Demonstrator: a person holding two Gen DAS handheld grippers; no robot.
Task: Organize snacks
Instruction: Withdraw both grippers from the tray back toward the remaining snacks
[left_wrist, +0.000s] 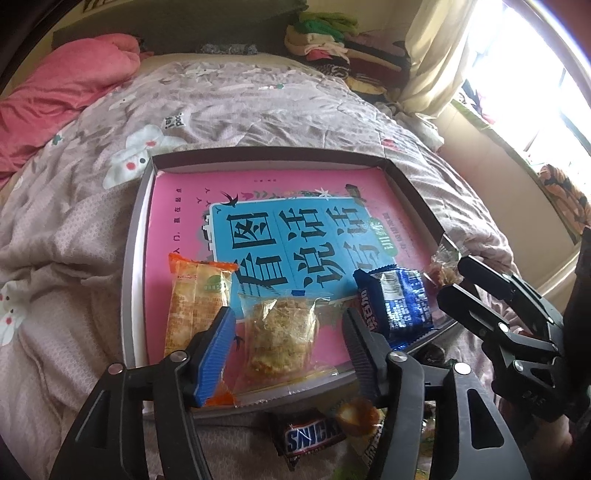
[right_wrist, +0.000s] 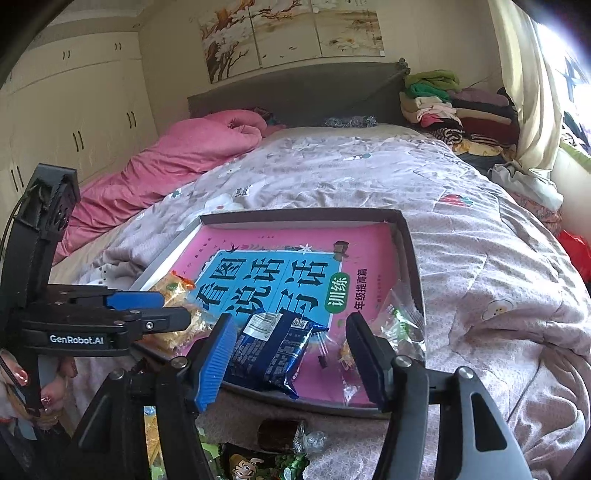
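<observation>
The left wrist view shows our left tool (left_wrist: 290, 345) about half open around the clear-wrapped pastry (left_wrist: 281, 338), pads not pressing on it, so it lies loose in the shallow box (left_wrist: 137, 236) on the bed, between the orange cracker pack (left_wrist: 195, 299) and the blue cookie pack (left_wrist: 399, 299). Our right tool (right_wrist: 291, 360) also stands partly open, gripping nothing, over the blue cookie pack and beside a clear wrapper (right_wrist: 400, 325) at the box's right wall. We judge that pulling back carelessly could snag the pastry's film, and the Snickers bar (left_wrist: 308, 437) and other snacks still outside could slide away on the soft quilt.
</observation>
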